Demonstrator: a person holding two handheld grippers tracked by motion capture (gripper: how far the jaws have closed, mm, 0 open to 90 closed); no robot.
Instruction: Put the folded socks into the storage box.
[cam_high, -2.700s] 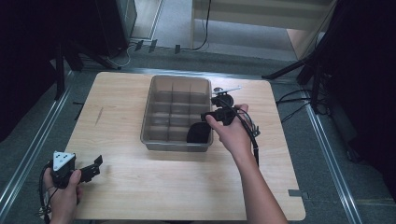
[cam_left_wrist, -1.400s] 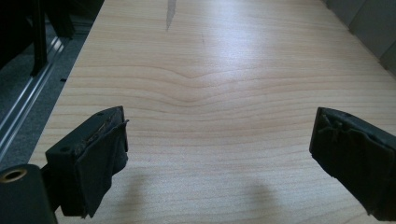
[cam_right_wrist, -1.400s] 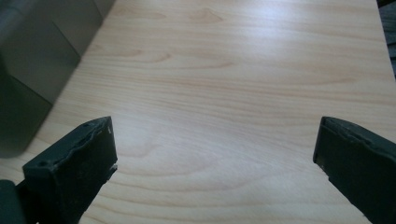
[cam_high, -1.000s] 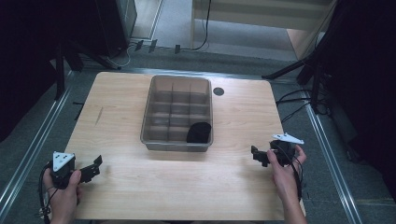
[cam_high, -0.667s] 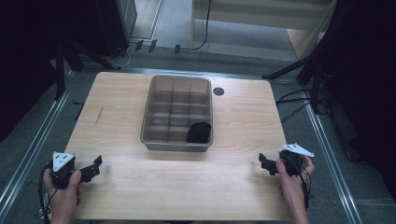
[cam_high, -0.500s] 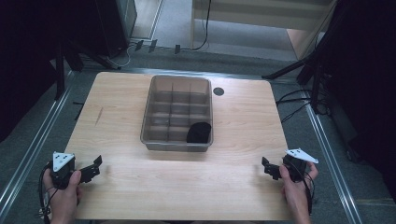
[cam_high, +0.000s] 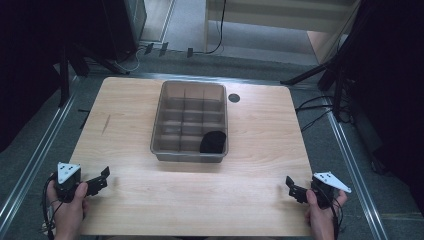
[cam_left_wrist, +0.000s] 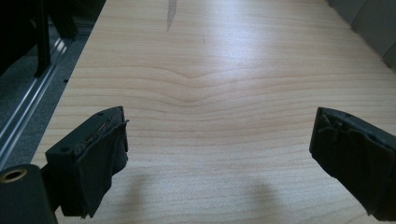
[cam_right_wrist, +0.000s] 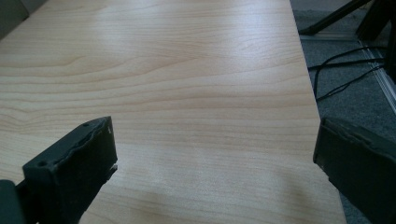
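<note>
At the near left corner of the table, the left gripper (cam_high: 102, 176) sits low over the wood in the person's left hand (cam_high: 70, 212), a grey three-cornered plate on top. Its own view shows both black jaws spread wide apart with nothing between them, only bare pale wood grain running ahead; the pad on the left jaw looks frayed along its edge.

Across at the near right corner, the right gripper (cam_high: 292, 186) is held in the right hand (cam_high: 320, 215), also topped by a grey plate, with a cable trailing back toward the wrist. Its jaws likewise stand well apart and empty, one over the wood and the other past the table's right edge, where grey floor and loose black cables (cam_right_wrist: 345, 70) lie.

Farther out, at the middle of the wooden table (cam_high: 260, 150), stands a translucent grey-brown bin (cam_high: 165, 125) split by dividers into a grid of small compartments. A dark, rounded black object (cam_high: 214, 142) fills the compartment at the bin's near right corner; what it is cannot be told. Beyond the bin's far right corner, a small dark round disc (cam_high: 234, 97) sits on the tabletop. Both grippers are well apart from the bin.
</note>
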